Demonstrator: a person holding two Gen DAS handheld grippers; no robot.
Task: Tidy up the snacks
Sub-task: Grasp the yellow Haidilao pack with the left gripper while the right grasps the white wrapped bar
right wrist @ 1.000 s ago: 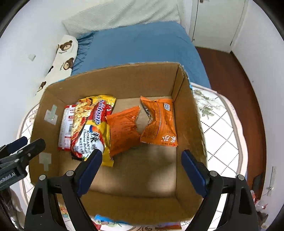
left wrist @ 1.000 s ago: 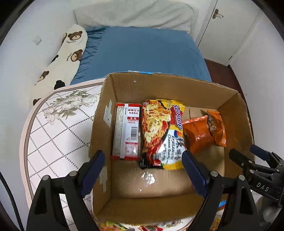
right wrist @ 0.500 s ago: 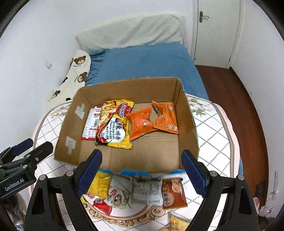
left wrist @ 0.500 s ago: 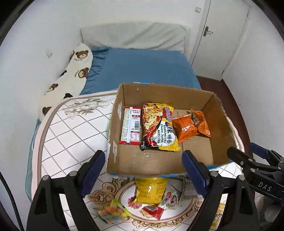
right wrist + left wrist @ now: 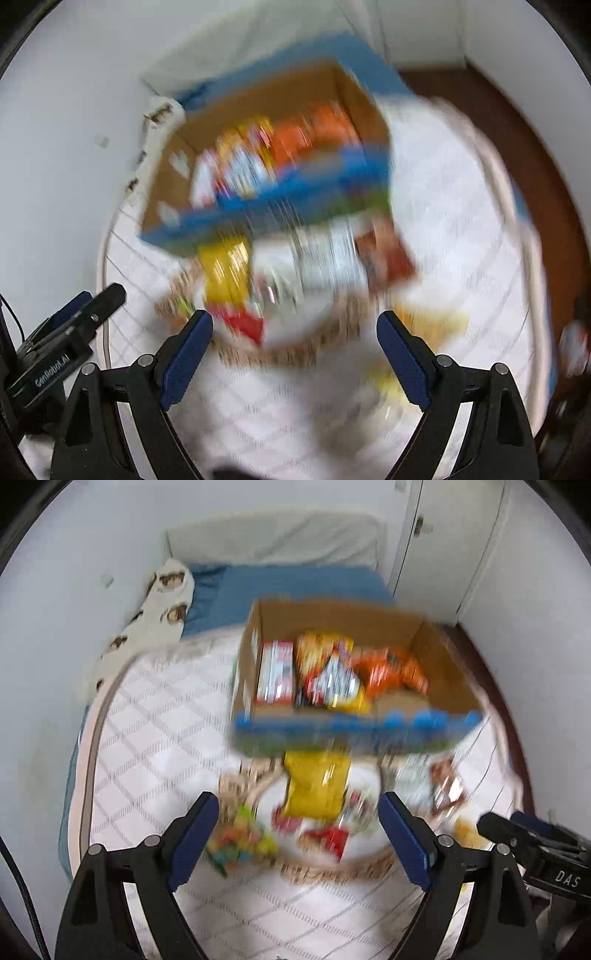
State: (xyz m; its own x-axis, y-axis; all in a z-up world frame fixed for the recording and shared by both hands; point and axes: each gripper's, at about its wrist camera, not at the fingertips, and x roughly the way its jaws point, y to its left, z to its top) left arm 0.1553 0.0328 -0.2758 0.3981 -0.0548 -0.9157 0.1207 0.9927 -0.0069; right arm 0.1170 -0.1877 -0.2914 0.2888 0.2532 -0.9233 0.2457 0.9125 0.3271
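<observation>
Inspecting both wrist views, I find heavy motion blur, so fine detail is unreliable. My left gripper (image 5: 297,827) has its fingers spread wide with nothing between them; my right gripper (image 5: 293,343) is likewise spread and grasping nothing. Each hovers above the worktop (image 5: 155,716), which carries a white quilted cover, and neither touches any item.

Work done, as I judge it: the cardboard box (image 5: 255,635) stands at the far side of the worktop and already holds several packets, namely a red and white pack (image 5: 275,672) at its left, a yellow noodle packet (image 5: 328,672) in the middle and orange packets (image 5: 391,670) to the right.

Work left: a number of snacks lie loose on the worktop just in front of the box. I can make out a large yellow bag (image 5: 316,786) near the box wall, a small red packet (image 5: 328,840) closer to me, a multicoloured candy bag (image 5: 240,840) beside the left fingers, and a brown packet (image 5: 388,254) toward the right. Others are too smeared to identify.

I judge the task to be roughly half complete, with no pick currently in hand
</observation>
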